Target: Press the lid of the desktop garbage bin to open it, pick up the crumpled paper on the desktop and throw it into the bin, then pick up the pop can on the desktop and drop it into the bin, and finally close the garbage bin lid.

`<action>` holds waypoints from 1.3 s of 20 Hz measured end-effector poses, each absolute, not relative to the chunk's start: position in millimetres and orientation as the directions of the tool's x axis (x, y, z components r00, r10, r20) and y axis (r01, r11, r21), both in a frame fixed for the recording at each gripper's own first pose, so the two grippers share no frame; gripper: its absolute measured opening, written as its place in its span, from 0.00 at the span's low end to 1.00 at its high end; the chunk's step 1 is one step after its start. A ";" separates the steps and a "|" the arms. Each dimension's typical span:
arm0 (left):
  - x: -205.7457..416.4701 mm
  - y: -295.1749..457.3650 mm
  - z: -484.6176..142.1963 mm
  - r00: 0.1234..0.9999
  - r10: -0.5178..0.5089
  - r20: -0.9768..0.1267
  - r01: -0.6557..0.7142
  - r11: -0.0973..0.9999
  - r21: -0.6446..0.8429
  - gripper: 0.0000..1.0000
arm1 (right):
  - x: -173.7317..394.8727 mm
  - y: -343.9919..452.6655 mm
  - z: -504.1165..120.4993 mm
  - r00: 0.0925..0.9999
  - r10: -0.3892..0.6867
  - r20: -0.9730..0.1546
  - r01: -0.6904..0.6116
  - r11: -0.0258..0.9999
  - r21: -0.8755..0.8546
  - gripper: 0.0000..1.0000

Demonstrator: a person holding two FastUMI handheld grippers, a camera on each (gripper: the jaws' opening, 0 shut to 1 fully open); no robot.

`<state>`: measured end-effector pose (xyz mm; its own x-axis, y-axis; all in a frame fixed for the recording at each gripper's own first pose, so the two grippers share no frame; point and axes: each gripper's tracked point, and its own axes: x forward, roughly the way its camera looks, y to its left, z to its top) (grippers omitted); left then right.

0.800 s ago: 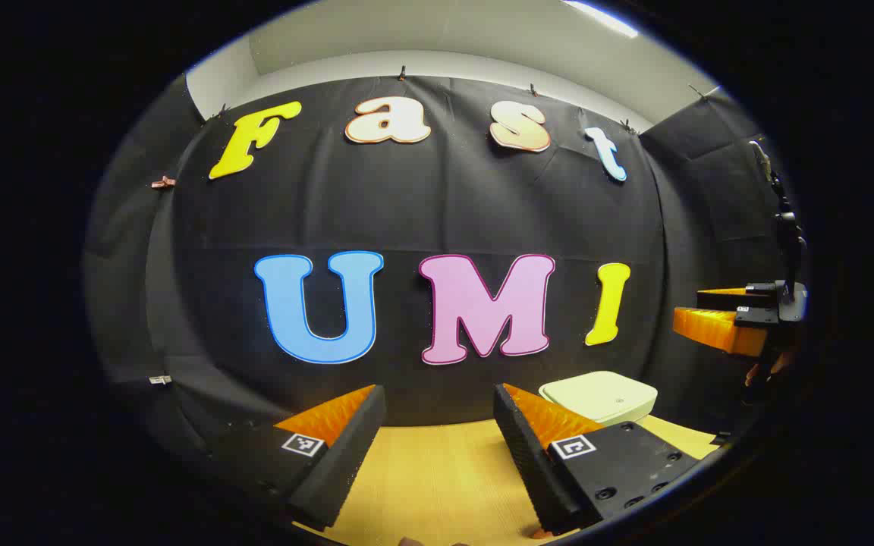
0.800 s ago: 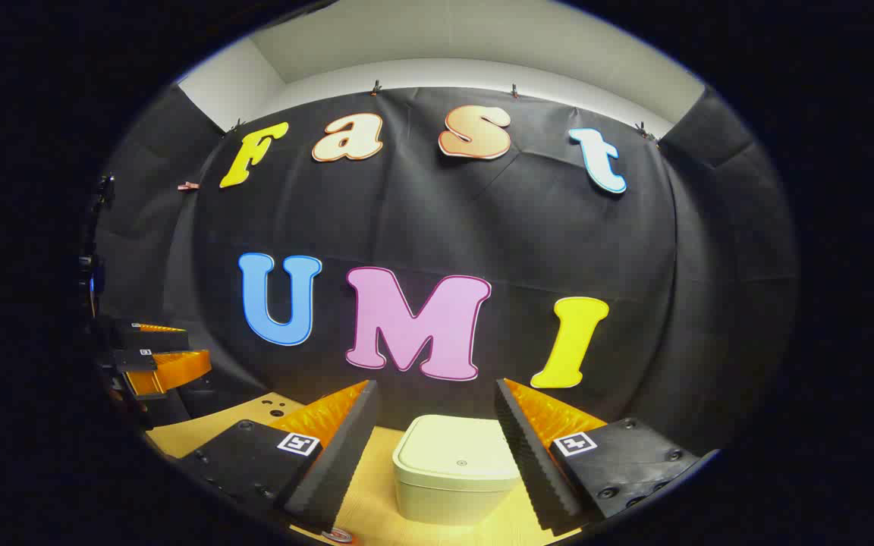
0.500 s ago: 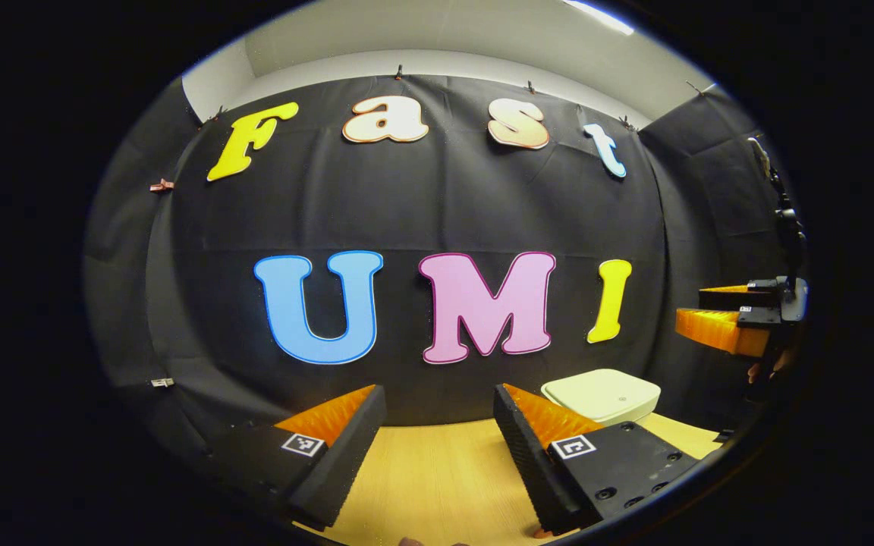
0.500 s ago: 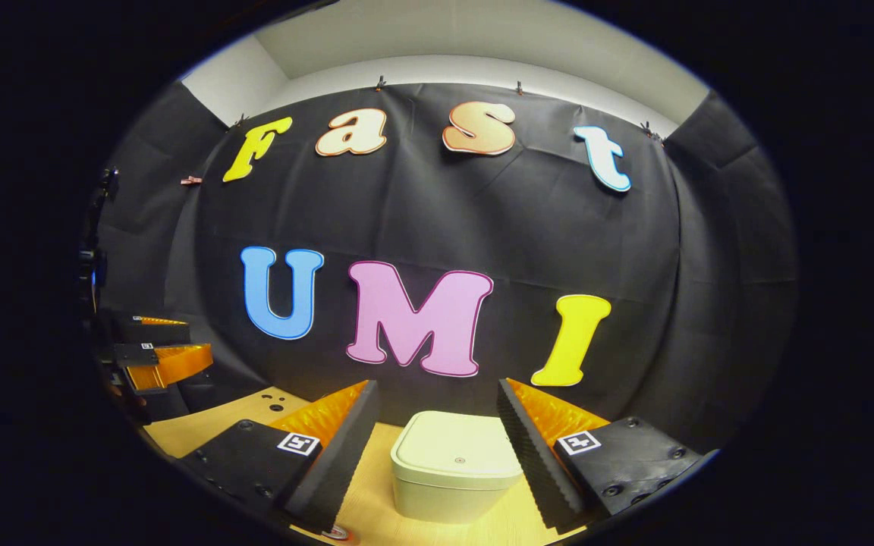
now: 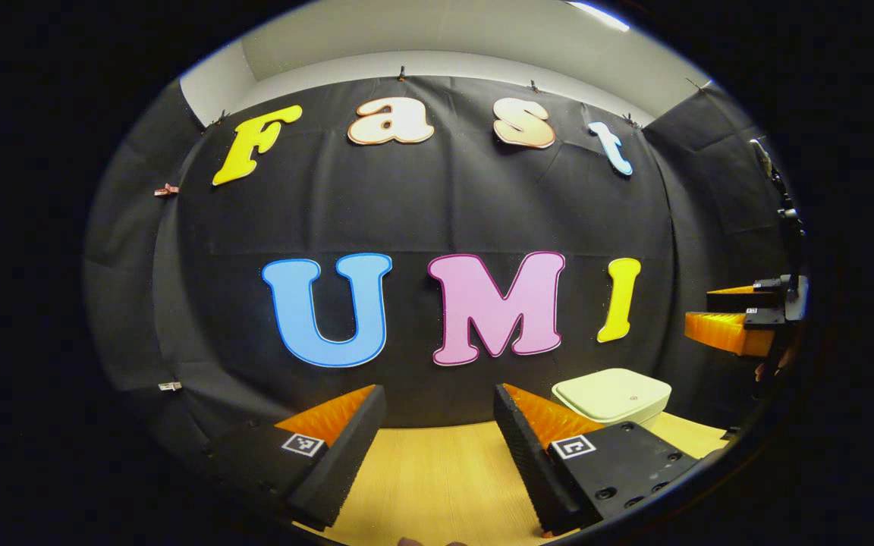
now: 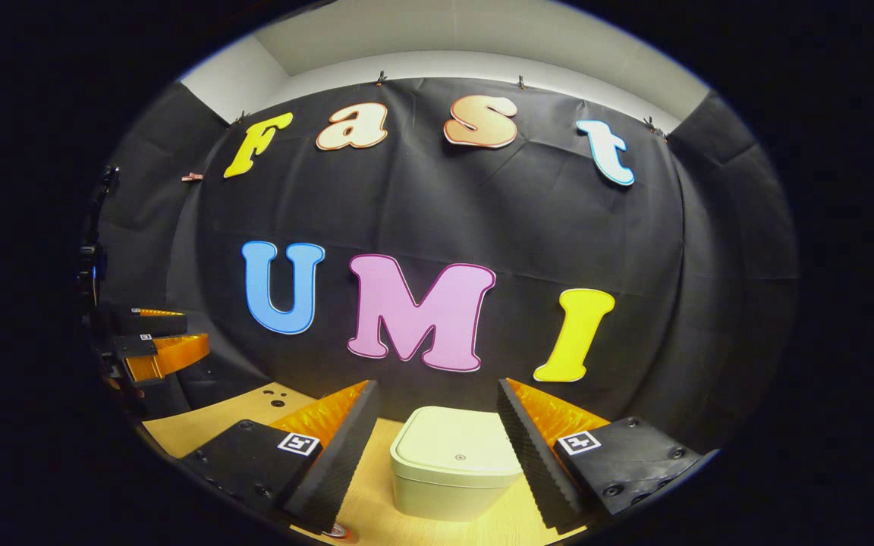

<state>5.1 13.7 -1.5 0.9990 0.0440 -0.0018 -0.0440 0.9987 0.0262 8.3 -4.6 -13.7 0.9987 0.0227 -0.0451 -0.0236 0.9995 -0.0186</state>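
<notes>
The pale green bin (image 6: 456, 462) stands on the wooden desktop (image 6: 202, 425) with its lid down. It lies straight ahead of my right gripper (image 6: 437, 388), which is open, holds nothing and hangs above the desk short of the bin. In the left gripper view the bin (image 5: 611, 394) sits ahead to the right, half hidden behind one finger. My left gripper (image 5: 438, 394) is open and empty over bare desktop (image 5: 429, 478). Each gripper appears at the edge of the other's view: the right gripper (image 5: 740, 322) and the left gripper (image 6: 152, 349).
A red-rimmed round thing (image 6: 338, 532) peeks in at the bottom edge of the right gripper view, too cut off to name. A few small holes (image 6: 274, 398) mark the desk at the left. The black cloth wall stands close behind the bin.
Both views have shifted only slightly. The bin sits a little higher in the right gripper view and a little further right in the left gripper view. The lid stays down.
</notes>
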 end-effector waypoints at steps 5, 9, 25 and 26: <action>2.1 17.6 -3.3 0.998 0.065 -0.007 -0.065 0.997 0.036 0.94 | 22.4 -11.8 -24.9 0.995 0.030 -0.097 -0.033 0.999 -0.034 0.97; -1.1 20.5 -4.3 0.997 0.077 -0.007 -0.077 0.996 0.041 0.94 | 32.3 -17.2 -33.7 0.990 0.028 -0.135 -0.034 0.999 -0.037 0.18; -5.0 29.4 -14.4 0.994 0.109 -0.030 -0.108 0.993 0.042 0.94 | 100.7 -37.9 -173.0 0.868 0.053 -0.494 -0.030 0.998 0.056 0.05; -4.2 30.2 -15.9 0.993 0.112 -0.031 -0.111 0.993 0.046 0.94 | 102.9 -37.0 -178.3 0.864 0.056 -0.501 -0.033 0.998 0.054 0.05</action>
